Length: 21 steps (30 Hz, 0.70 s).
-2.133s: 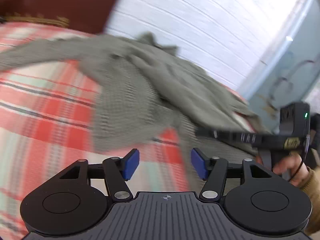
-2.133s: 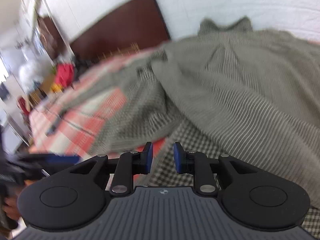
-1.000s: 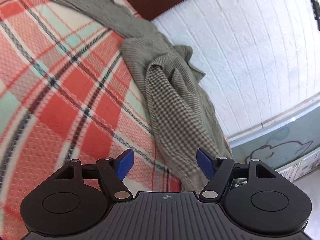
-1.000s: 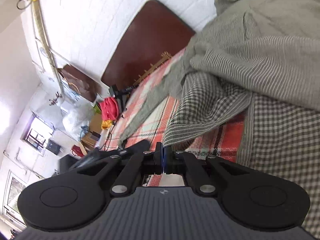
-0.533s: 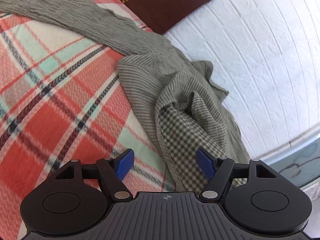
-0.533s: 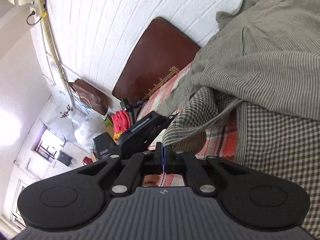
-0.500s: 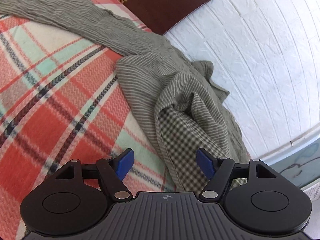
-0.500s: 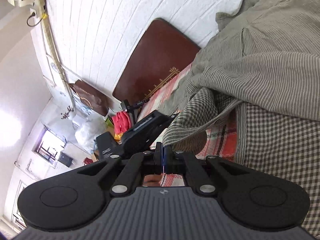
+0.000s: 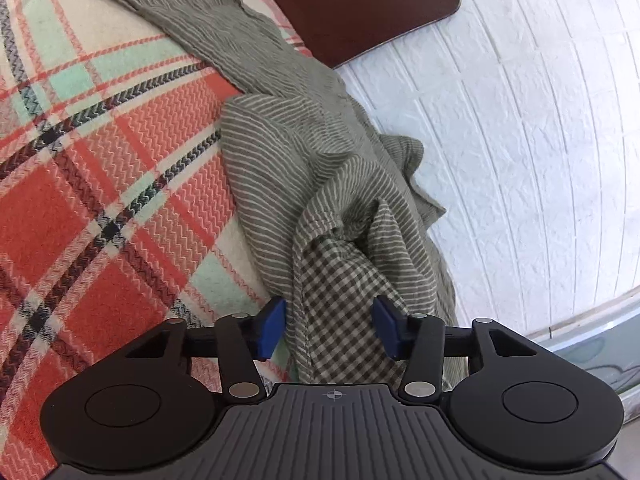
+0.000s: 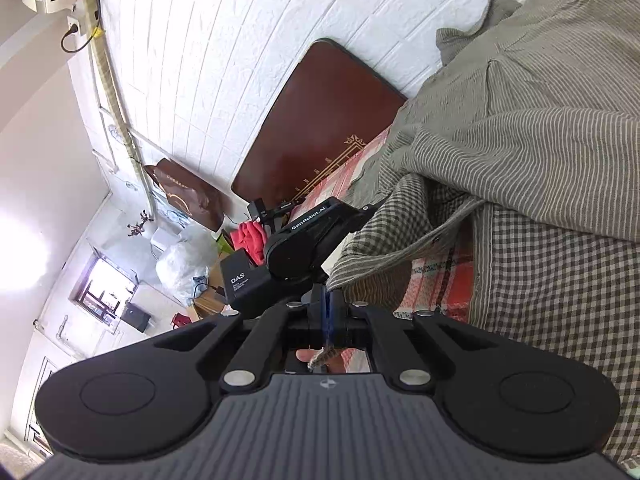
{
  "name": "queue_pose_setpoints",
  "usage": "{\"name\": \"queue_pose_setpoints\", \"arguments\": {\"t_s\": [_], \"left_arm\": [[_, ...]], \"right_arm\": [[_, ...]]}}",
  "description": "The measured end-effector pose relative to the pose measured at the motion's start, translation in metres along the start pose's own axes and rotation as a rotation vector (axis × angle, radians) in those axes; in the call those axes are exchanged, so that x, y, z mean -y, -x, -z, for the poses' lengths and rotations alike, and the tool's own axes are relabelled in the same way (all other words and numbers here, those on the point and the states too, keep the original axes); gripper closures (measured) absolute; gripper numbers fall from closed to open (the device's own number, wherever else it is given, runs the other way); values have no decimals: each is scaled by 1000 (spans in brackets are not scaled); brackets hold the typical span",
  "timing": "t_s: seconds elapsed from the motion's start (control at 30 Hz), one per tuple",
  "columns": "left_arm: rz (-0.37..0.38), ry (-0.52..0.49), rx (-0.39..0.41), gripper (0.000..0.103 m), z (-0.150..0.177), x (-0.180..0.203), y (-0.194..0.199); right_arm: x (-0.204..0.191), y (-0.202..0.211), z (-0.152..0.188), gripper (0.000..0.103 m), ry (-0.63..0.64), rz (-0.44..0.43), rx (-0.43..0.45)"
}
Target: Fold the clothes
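Left gripper (image 9: 329, 330) jaws closing round shirt (image 9: 340, 320) hem, not yet pinching; right gripper (image 10: 328, 312) clamped on hem; lift next.

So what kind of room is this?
Probably a bedroom. There's a bed with a plaid blanket, a dark wooden headboard against the white brick wall, and a green shirt lying on it.

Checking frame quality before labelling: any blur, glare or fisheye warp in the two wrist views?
Left wrist: sharp, evenly lit; brick wall courses bow from fisheye. Right wrist: sharp on the shirt; window blown out, with white glare at the left edge; wall lines curve strongly.
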<state>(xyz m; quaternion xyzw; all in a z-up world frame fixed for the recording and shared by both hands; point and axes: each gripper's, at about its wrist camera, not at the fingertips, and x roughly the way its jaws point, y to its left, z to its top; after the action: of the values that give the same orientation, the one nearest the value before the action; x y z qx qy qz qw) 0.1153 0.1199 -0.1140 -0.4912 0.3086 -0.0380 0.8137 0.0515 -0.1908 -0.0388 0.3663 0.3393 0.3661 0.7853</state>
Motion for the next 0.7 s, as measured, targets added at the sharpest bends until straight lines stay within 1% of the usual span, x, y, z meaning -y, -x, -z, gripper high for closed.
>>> {"name": "queue_pose_setpoints", "arguments": {"t_s": [0.17, 0.37, 0.4, 0.53, 0.6, 0.67, 0.7], "left_arm": [[-7, -11, 4, 47, -1, -3, 4], [-30, 21, 6, 47, -10, -7, -3], [-29, 2, 21, 47, -12, -4, 2], [-25, -83, 83, 47, -19, 7, 23], [-46, -199, 106, 48, -22, 16, 28], [-104, -358, 129, 48, -23, 27, 25], [-137, -432, 123, 48, -22, 31, 21]], "right_arm": [[3, 0, 0, 100, -8, 7, -12], [4, 1, 2, 100, -10, 18, -14], [5, 3, 1, 100, -12, 23, -12], [13, 7, -1, 100, -40, 33, -4], [16, 6, -1, 100, -52, 31, -10], [18, 4, 0, 100, -55, 31, -14], [17, 4, 0, 100, -56, 31, -15]]}}
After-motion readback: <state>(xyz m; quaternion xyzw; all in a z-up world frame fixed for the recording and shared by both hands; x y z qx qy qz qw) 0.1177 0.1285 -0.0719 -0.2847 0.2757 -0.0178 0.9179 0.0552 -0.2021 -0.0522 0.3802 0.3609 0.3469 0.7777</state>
